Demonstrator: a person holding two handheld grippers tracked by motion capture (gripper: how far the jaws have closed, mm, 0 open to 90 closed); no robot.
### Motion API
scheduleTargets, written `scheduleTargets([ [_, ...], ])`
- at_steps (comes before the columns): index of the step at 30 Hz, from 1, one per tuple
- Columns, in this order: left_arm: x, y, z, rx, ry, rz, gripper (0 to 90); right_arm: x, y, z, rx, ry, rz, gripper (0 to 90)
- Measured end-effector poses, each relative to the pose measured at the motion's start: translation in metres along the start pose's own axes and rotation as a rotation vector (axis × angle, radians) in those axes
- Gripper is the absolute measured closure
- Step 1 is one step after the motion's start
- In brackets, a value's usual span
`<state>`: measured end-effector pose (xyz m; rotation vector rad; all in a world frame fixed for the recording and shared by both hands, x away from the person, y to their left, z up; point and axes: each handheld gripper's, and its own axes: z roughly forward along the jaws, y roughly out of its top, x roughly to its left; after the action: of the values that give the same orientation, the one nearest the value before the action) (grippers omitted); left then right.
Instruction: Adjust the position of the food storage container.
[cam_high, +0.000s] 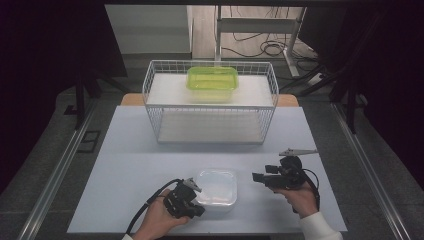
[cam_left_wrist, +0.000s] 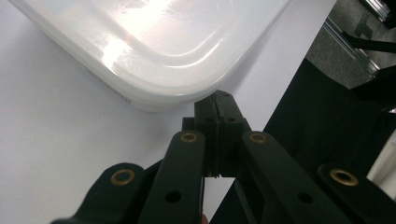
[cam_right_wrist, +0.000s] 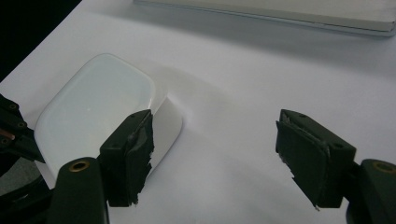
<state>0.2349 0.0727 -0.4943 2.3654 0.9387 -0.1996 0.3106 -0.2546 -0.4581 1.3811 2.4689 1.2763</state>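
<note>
A white lidded container (cam_high: 217, 186) sits on the white table (cam_high: 140, 165) near the front edge. My left gripper (cam_high: 196, 191) is shut, and its tips rest at the container's near left corner. In the left gripper view the two jaws press together, with the tips (cam_left_wrist: 218, 100) right under the rounded rim of the container (cam_left_wrist: 154, 42); nothing shows between them. My right gripper (cam_high: 258, 177) is held to the right of the container, pointing left at it, and stands open. Its wide-apart jaws (cam_right_wrist: 219, 154) are empty, with the container (cam_right_wrist: 93, 112) beyond the left one.
A white wire rack (cam_high: 210, 107) stands at the back middle of the table, with a green lidded container (cam_high: 212, 82) on its upper shelf. Its base (cam_right_wrist: 280, 14) shows at the top of the right gripper view. Dark floor lies past the table's edges.
</note>
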Motion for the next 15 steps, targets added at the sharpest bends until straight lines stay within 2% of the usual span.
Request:
scheduleTargets([
  [7, 0.002, -0.007, -0.008, -0.005, -0.006, -0.009, 89.2, 0.000, 0.000, -0.001, -0.008, -0.002, 0.002, 27.5],
  [10, 0.007, -0.011, -0.017, -0.024, -0.004, -0.033, 88.6, 0.000, 0.000, -0.001, -0.014, -0.007, 0.009, 27.4],
  [13, 0.016, -0.013, -0.035, -0.052, 0.036, -0.063, 85.9, -0.001, 0.001, -0.002, -0.024, -0.007, 0.025, 22.8],
  [15, 0.023, -0.015, -0.050, -0.103, 0.067, -0.095, 80.8, -0.001, 0.001, -0.003, -0.036, 0.005, 0.038, 19.5],
])
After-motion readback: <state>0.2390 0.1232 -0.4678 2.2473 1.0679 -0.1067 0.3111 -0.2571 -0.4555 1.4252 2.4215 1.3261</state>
